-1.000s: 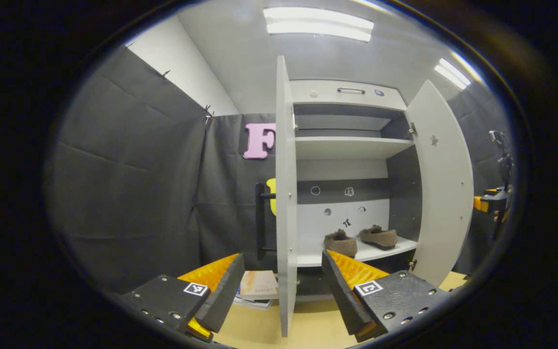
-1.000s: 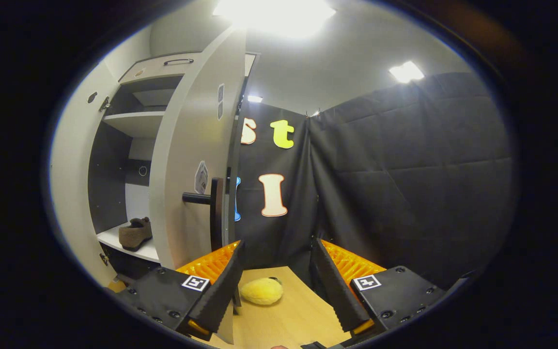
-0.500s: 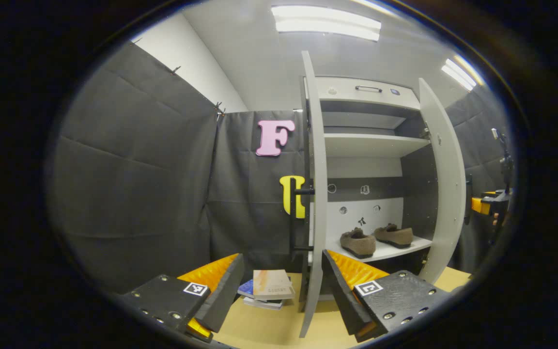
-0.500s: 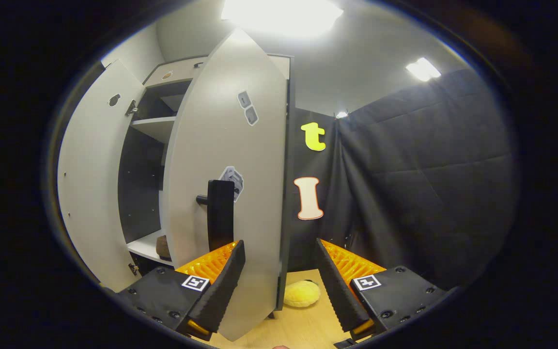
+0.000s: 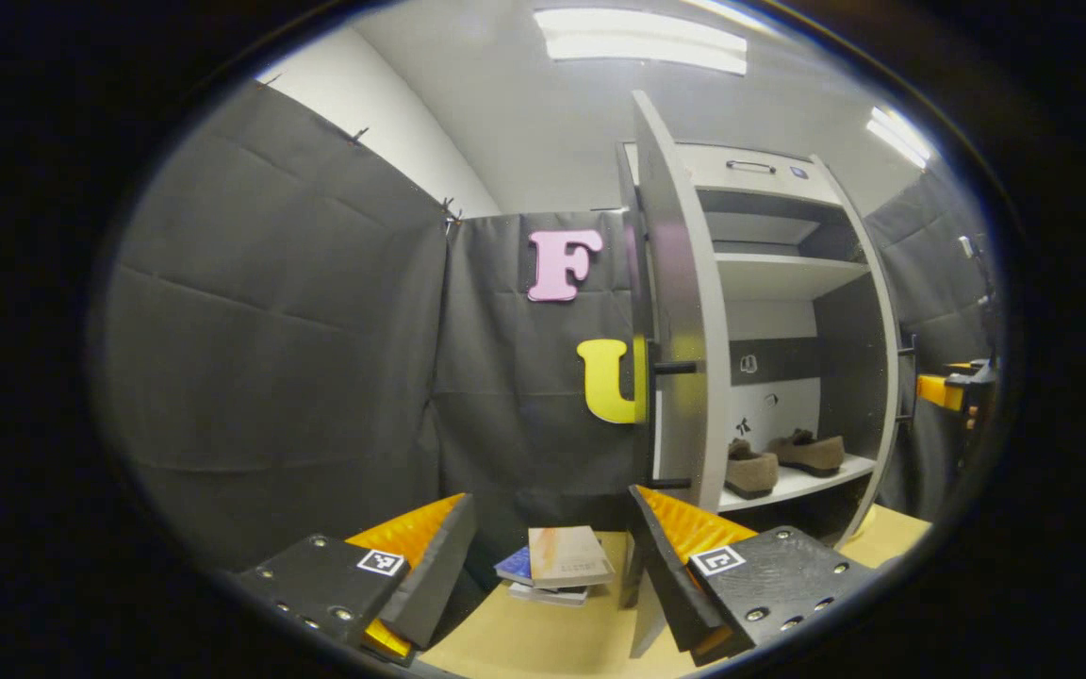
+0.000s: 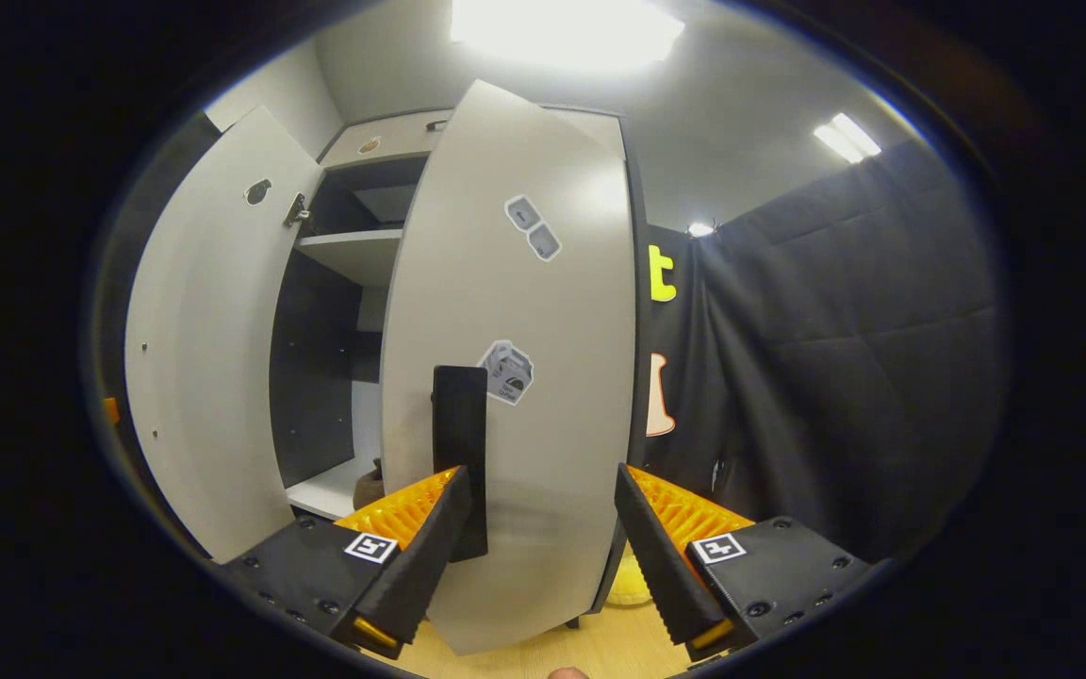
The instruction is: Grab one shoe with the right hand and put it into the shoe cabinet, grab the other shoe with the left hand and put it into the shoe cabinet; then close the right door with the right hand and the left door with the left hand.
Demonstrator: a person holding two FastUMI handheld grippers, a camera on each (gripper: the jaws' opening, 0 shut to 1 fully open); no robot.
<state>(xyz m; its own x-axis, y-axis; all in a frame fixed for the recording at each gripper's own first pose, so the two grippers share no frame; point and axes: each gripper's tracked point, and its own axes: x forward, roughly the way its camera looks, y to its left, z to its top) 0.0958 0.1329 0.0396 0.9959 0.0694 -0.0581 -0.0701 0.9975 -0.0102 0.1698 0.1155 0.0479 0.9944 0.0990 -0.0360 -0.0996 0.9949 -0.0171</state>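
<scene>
Two brown shoes (image 5: 750, 469) (image 5: 812, 453) stand side by side on the lower shelf (image 5: 793, 486) of the grey shoe cabinet (image 5: 760, 170). The left door (image 5: 684, 330) stands open, near edge-on, its black handle (image 5: 670, 368) facing me. My left gripper (image 5: 543, 566) is open and empty, low in front of that door. In the right gripper view, the right door (image 6: 524, 377) is partly swung in. Its black handle (image 6: 460, 443) is just above my open right gripper (image 6: 538, 556). A sliver of shoe (image 6: 370, 486) shows past the door's edge. The left door's inner face (image 6: 204, 358) is at the left.
A small stack of books (image 5: 557, 561) lies on the wooden floor left of the cabinet. A yellow plush (image 6: 633, 585) sits on the floor behind the right door. The other gripper (image 5: 953, 391) shows at the far right of the left gripper view.
The right door has swung toward the cabinet and now covers most of the opening before my right gripper. My left gripper has shifted left, to the outer side of the left door.
</scene>
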